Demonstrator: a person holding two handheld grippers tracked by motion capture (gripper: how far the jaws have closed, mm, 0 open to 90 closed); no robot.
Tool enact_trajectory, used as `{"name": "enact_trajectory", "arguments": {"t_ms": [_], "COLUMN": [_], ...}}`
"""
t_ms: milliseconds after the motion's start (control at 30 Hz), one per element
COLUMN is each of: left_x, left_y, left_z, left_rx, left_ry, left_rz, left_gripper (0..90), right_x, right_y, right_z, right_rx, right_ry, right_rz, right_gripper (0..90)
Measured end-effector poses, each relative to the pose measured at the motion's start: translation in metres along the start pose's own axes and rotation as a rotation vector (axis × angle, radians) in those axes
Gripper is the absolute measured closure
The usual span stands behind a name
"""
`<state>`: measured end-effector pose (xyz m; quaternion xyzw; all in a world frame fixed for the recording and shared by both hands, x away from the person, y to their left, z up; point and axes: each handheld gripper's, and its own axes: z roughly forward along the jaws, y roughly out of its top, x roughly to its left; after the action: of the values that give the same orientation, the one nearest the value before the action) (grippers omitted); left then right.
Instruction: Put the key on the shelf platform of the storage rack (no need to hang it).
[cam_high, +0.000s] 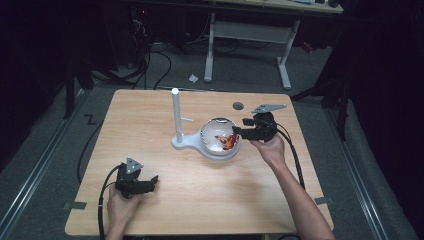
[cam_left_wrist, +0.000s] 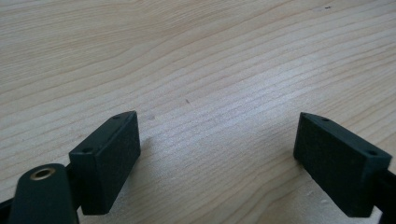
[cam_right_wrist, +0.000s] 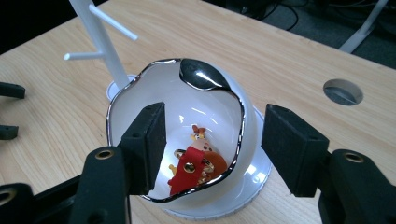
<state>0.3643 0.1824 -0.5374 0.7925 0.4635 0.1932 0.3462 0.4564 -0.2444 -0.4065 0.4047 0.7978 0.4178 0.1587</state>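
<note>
A white bowl (cam_right_wrist: 187, 121) with a silver rim sits tilted on a white stand (cam_high: 176, 120) near the middle of the wooden surface (cam_high: 165, 200), a small red and gold toy (cam_right_wrist: 194, 169) inside it. The right gripper (cam_right_wrist: 212, 149) is wide open, one jaw inside the bowl's rim and the other outside, gripping nothing. The left gripper (cam_left_wrist: 217, 154) rests wide open and empty near the front left edge.
</note>
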Motion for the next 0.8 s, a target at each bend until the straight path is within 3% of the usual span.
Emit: {"name": "enact_trajectory", "arguments": {"t_ms": [600,800], "left_x": [0.0,0.0], "left_y": [0.0,0.0], "left_z": [0.0,0.0], "left_rx": [0.0,0.0], "left_ry": [0.0,0.0], "left_rz": [-0.001,-0.001], "left_gripper": [15.0,15.0], "right_x": [-0.004,-0.007], "right_y": [-0.016,-0.026], "right_z": [-0.044,-0.056], "right_rx": [-0.063,-0.055], "right_ry": [-0.06,-0.087], "right_rz": [0.049,0.072], "right_gripper": [41.3,41.6]}}
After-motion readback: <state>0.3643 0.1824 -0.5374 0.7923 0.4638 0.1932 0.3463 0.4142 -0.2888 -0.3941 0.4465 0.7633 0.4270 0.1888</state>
